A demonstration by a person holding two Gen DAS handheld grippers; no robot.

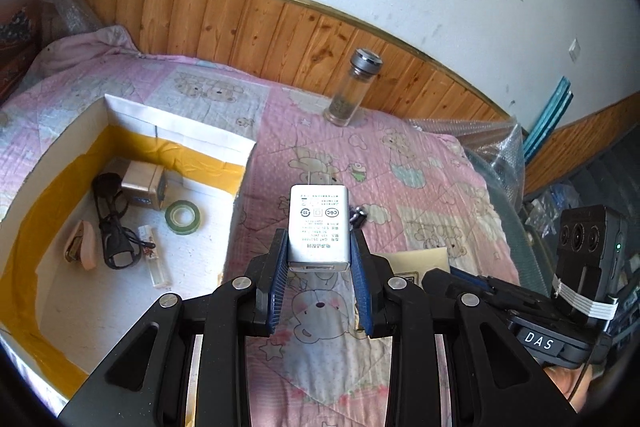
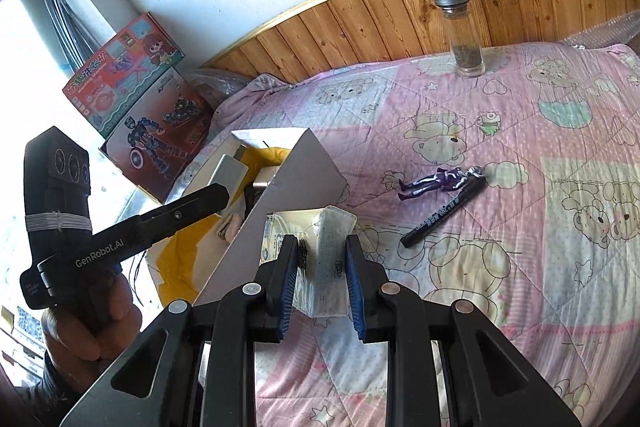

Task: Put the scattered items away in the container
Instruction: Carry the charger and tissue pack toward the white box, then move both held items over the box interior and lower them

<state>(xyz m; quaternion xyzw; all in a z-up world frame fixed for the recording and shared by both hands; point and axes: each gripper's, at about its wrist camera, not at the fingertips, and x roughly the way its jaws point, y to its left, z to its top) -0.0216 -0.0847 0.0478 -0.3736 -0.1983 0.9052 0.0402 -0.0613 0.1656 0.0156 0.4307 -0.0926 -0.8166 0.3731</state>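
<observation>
My left gripper is shut on a white power adapter, held above the pink quilt just right of the open cardboard box. Inside the box lie a silver charger with a black cable, a green tape roll, a clear lighter and a pink item. My right gripper is shut on a white tissue packet, beside the box's near wall. A purple figure and a black marker lie on the quilt to the right.
A glass bottle with a metal cap stands upright near the wooden headboard. Toy boxes lean at the bed's far left. Bubble wrap lies at the bed's right end. A hand grips the left tool.
</observation>
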